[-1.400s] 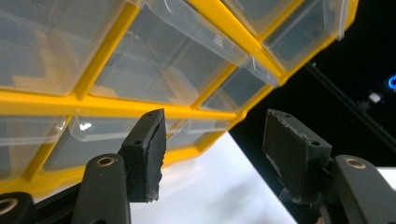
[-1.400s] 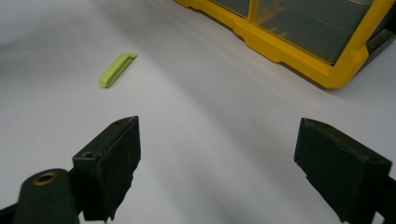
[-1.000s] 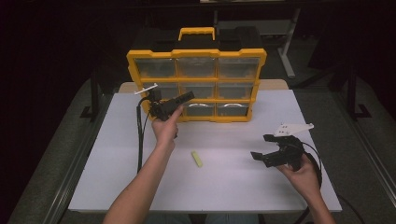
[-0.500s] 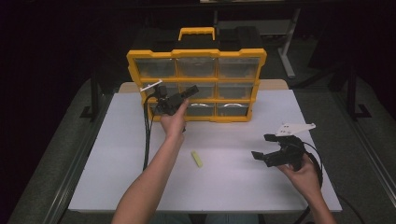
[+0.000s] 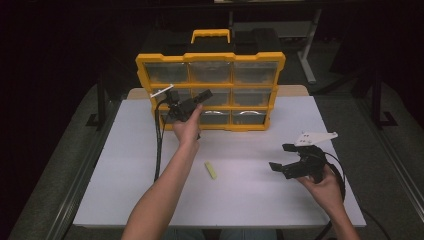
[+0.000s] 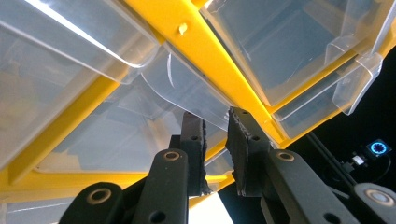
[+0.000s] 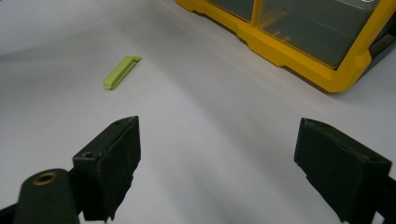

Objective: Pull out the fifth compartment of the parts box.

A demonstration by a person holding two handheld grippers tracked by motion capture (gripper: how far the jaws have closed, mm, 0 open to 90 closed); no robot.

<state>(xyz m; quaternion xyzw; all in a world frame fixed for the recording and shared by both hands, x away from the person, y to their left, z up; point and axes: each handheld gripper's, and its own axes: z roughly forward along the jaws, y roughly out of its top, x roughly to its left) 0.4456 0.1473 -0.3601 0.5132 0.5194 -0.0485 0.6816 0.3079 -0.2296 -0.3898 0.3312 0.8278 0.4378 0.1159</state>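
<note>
Nearest to the person, the right gripper [image 5: 287, 159] hangs just above the white table [image 5: 125, 165], near its right front side. Its fingers [image 7: 112, 163] stand wide apart with only bare table between them. A cable loops behind the right hand [image 5: 325, 187].

A bit farther in, near the middle of the table, lies a small green clip [image 5: 211, 170]. It lies flat and alone, well apart from both grippers. In the right gripper view the clip [image 7: 120, 72] sits ahead and to the left of the fingers.

Farther back, the left arm reaches over the table to the yellow box [image 5: 210, 57]. The box stands upright at the far edge, with three rows of clear drawers and a yellow handle [image 5: 210, 34] on top. The left gripper [image 5: 202, 95] is up against the middle row, on the left part of the box. Its fingers have just been closing and now stand narrow. In the left gripper view, the fingers [image 6: 194, 140] pinch the clear lip of a drawer [image 6: 187, 93] between them. Yellow bars of the box cross close above them. A black cable [image 5: 159, 145] hangs from the left gripper down to the table.

Behind the box it is dark, with grey table legs [image 5: 307, 60] on the floor.
</note>
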